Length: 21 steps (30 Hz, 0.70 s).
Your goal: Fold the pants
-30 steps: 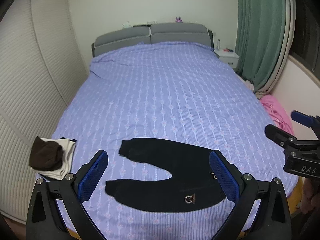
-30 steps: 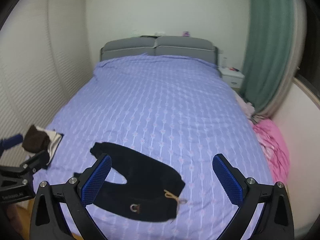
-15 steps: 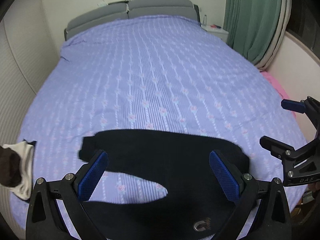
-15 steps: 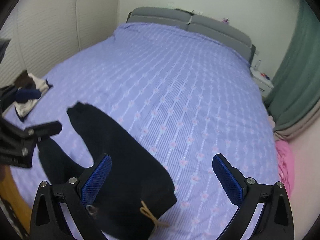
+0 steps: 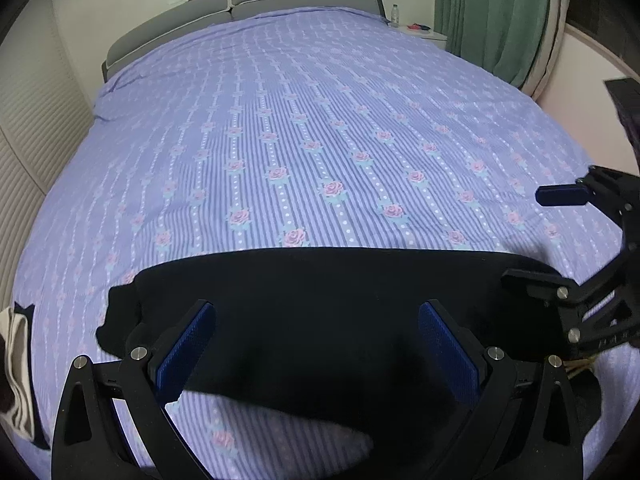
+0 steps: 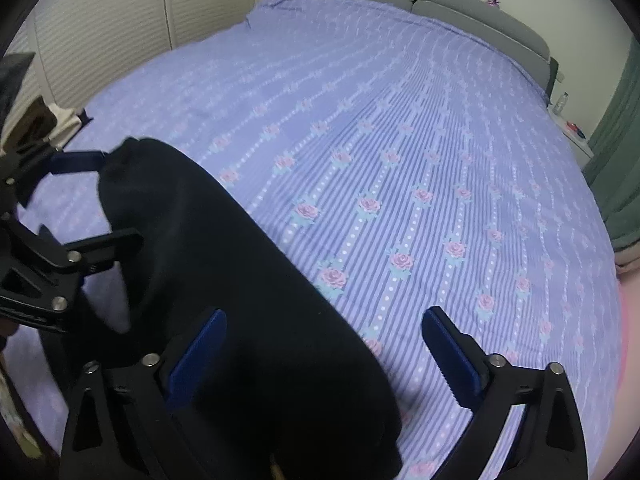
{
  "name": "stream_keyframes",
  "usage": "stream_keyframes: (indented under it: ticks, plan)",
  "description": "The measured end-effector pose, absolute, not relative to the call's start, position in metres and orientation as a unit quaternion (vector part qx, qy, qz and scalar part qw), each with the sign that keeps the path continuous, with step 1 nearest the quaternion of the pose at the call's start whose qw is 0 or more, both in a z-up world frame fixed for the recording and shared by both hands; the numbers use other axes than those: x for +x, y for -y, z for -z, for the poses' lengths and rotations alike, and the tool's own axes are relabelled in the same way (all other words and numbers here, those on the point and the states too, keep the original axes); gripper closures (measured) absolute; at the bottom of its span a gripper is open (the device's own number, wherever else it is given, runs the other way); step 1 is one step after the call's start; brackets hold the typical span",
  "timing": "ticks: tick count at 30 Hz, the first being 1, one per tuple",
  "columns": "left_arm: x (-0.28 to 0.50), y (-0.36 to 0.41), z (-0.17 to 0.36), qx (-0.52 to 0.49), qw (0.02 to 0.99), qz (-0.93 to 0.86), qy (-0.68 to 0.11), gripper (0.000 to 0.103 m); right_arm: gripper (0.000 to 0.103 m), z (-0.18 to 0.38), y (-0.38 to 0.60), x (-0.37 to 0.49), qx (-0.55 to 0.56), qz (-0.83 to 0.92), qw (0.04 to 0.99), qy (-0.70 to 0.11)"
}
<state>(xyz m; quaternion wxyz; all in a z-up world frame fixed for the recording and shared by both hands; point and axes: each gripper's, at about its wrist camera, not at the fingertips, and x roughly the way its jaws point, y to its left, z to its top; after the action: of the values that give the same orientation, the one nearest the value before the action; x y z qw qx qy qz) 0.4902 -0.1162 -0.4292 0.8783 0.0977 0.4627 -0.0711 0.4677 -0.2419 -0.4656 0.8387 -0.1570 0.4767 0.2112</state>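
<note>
Nearest the left wrist camera, the left gripper (image 5: 316, 344) is seen with its blue-padded jaws spread wide, hung over the black fabric pants (image 5: 320, 304); nothing is pinched between them. In the right wrist view, the right gripper (image 6: 324, 356) is likewise spread, its jaws having just been closing a little, with the waist end of the pants lying under and between them but not pressed by the pads. A tan drawstring (image 5: 578, 364) is glimpsed at that waist end. The pants are laid flat near the foot edge of the bed, on a lilac striped bedspread printed with pink roses (image 5: 304, 120), with the legs stretched toward the left gripper. Just beyond the leg cuffs, a folded cream and brown garment (image 5: 18, 364) is seen at the bed's edge. Farther off, a grey padded headboard (image 5: 248, 4) is set against the wall, with a white nightstand (image 5: 424, 34) and green curtains (image 5: 492, 12) beside it.
</note>
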Motion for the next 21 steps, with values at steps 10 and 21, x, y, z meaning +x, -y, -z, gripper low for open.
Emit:
stream_keyframes:
  ticks: [10, 21]
  plan:
    - [0.503, 0.124, 0.449, 0.101, 0.873, 0.089, -0.469, 0.0, 0.024, 0.514, 0.256, 0.509, -0.12, -0.268, 0.783, -0.548]
    - [0.503, 0.122, 0.447, 0.103, 0.876, 0.083, -0.463, 0.0, 0.087, 0.541, 0.239, 0.512, -0.12, -0.327, 0.742, -0.573]
